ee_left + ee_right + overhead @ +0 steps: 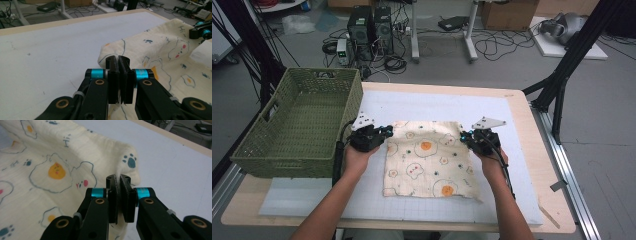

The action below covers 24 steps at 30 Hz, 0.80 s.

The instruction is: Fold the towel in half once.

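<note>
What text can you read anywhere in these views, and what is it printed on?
"Hi": printed in blue on the cloth, near its far edge in the left gripper view.
"Hi": the same blue print on the cloth, seen sideways in the right gripper view.
Cardboard boxes on the floor: any marks are too blurred to read.
Both hand-held grippers and the green basket bear no readable text.
</note>
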{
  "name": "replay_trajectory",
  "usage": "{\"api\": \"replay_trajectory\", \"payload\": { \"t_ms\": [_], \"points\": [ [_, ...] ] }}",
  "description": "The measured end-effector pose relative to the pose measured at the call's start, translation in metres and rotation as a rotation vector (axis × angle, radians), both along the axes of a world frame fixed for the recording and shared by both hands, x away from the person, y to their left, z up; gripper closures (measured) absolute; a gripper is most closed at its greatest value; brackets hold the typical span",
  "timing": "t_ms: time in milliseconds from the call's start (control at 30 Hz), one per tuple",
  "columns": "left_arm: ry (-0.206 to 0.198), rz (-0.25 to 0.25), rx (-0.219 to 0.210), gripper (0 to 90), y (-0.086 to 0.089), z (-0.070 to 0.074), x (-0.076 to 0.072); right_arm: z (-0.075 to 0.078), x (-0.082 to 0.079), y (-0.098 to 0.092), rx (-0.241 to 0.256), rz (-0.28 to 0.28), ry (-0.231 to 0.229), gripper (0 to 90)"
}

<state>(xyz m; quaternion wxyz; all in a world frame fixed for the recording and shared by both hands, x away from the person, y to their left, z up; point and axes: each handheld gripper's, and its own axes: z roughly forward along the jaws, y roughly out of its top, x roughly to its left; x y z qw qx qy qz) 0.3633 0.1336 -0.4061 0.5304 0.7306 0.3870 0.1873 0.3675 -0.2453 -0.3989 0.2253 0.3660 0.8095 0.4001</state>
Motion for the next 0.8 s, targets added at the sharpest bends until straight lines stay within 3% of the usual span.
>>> {"api": "replay_trajectory", "payload": {
  "t_ms": [333,800],
  "points": [
    [-0.014,-0.066,-0.006,85.8,0.0,-0.003,-0.029,-0.006,-0.042,-0.009,-0.011,0.032,-0.039,85.5],
    [0.007,-0.128,0.028,85.8,-0.003,-0.022,-0.063,-0.024,-0.079,-0.02,-0.018,0.056,-0.02,85.3]
  ]
}}
